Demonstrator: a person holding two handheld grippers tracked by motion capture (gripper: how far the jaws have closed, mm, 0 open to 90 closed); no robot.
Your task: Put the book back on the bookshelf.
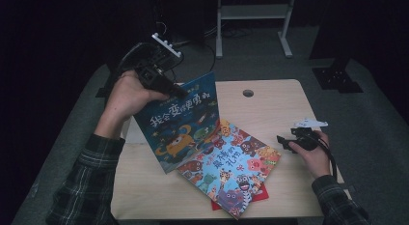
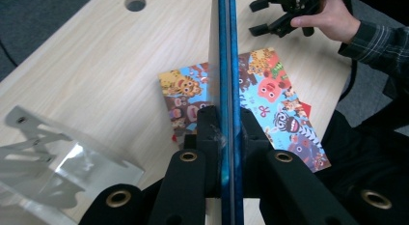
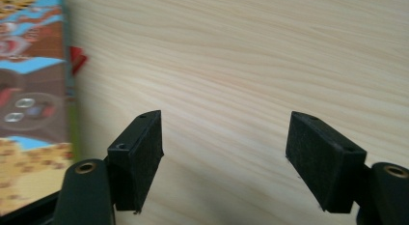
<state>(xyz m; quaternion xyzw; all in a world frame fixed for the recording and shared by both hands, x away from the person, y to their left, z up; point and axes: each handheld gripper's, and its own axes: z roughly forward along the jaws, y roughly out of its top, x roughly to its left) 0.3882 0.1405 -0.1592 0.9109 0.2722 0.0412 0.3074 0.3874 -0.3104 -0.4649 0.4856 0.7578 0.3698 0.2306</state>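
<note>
While left gripper (image 1: 179, 91) clamps blue book (image 1: 181, 121), right gripper (image 1: 284, 142) gapes.

High view: my fixed camera above near side of table (image 1: 270, 102), facing forward and down, far enough to take in whole top. Left gripper view: rides my left gripper (image 2: 224, 138), looks along jaws across table toward right gripper (image 2: 279, 15). Right gripper view: close over bare wood (image 3: 241, 56), facing down. All three share monster-cover book (image 1: 229, 167) (image 2: 284, 106) (image 3: 31, 99).
</note>
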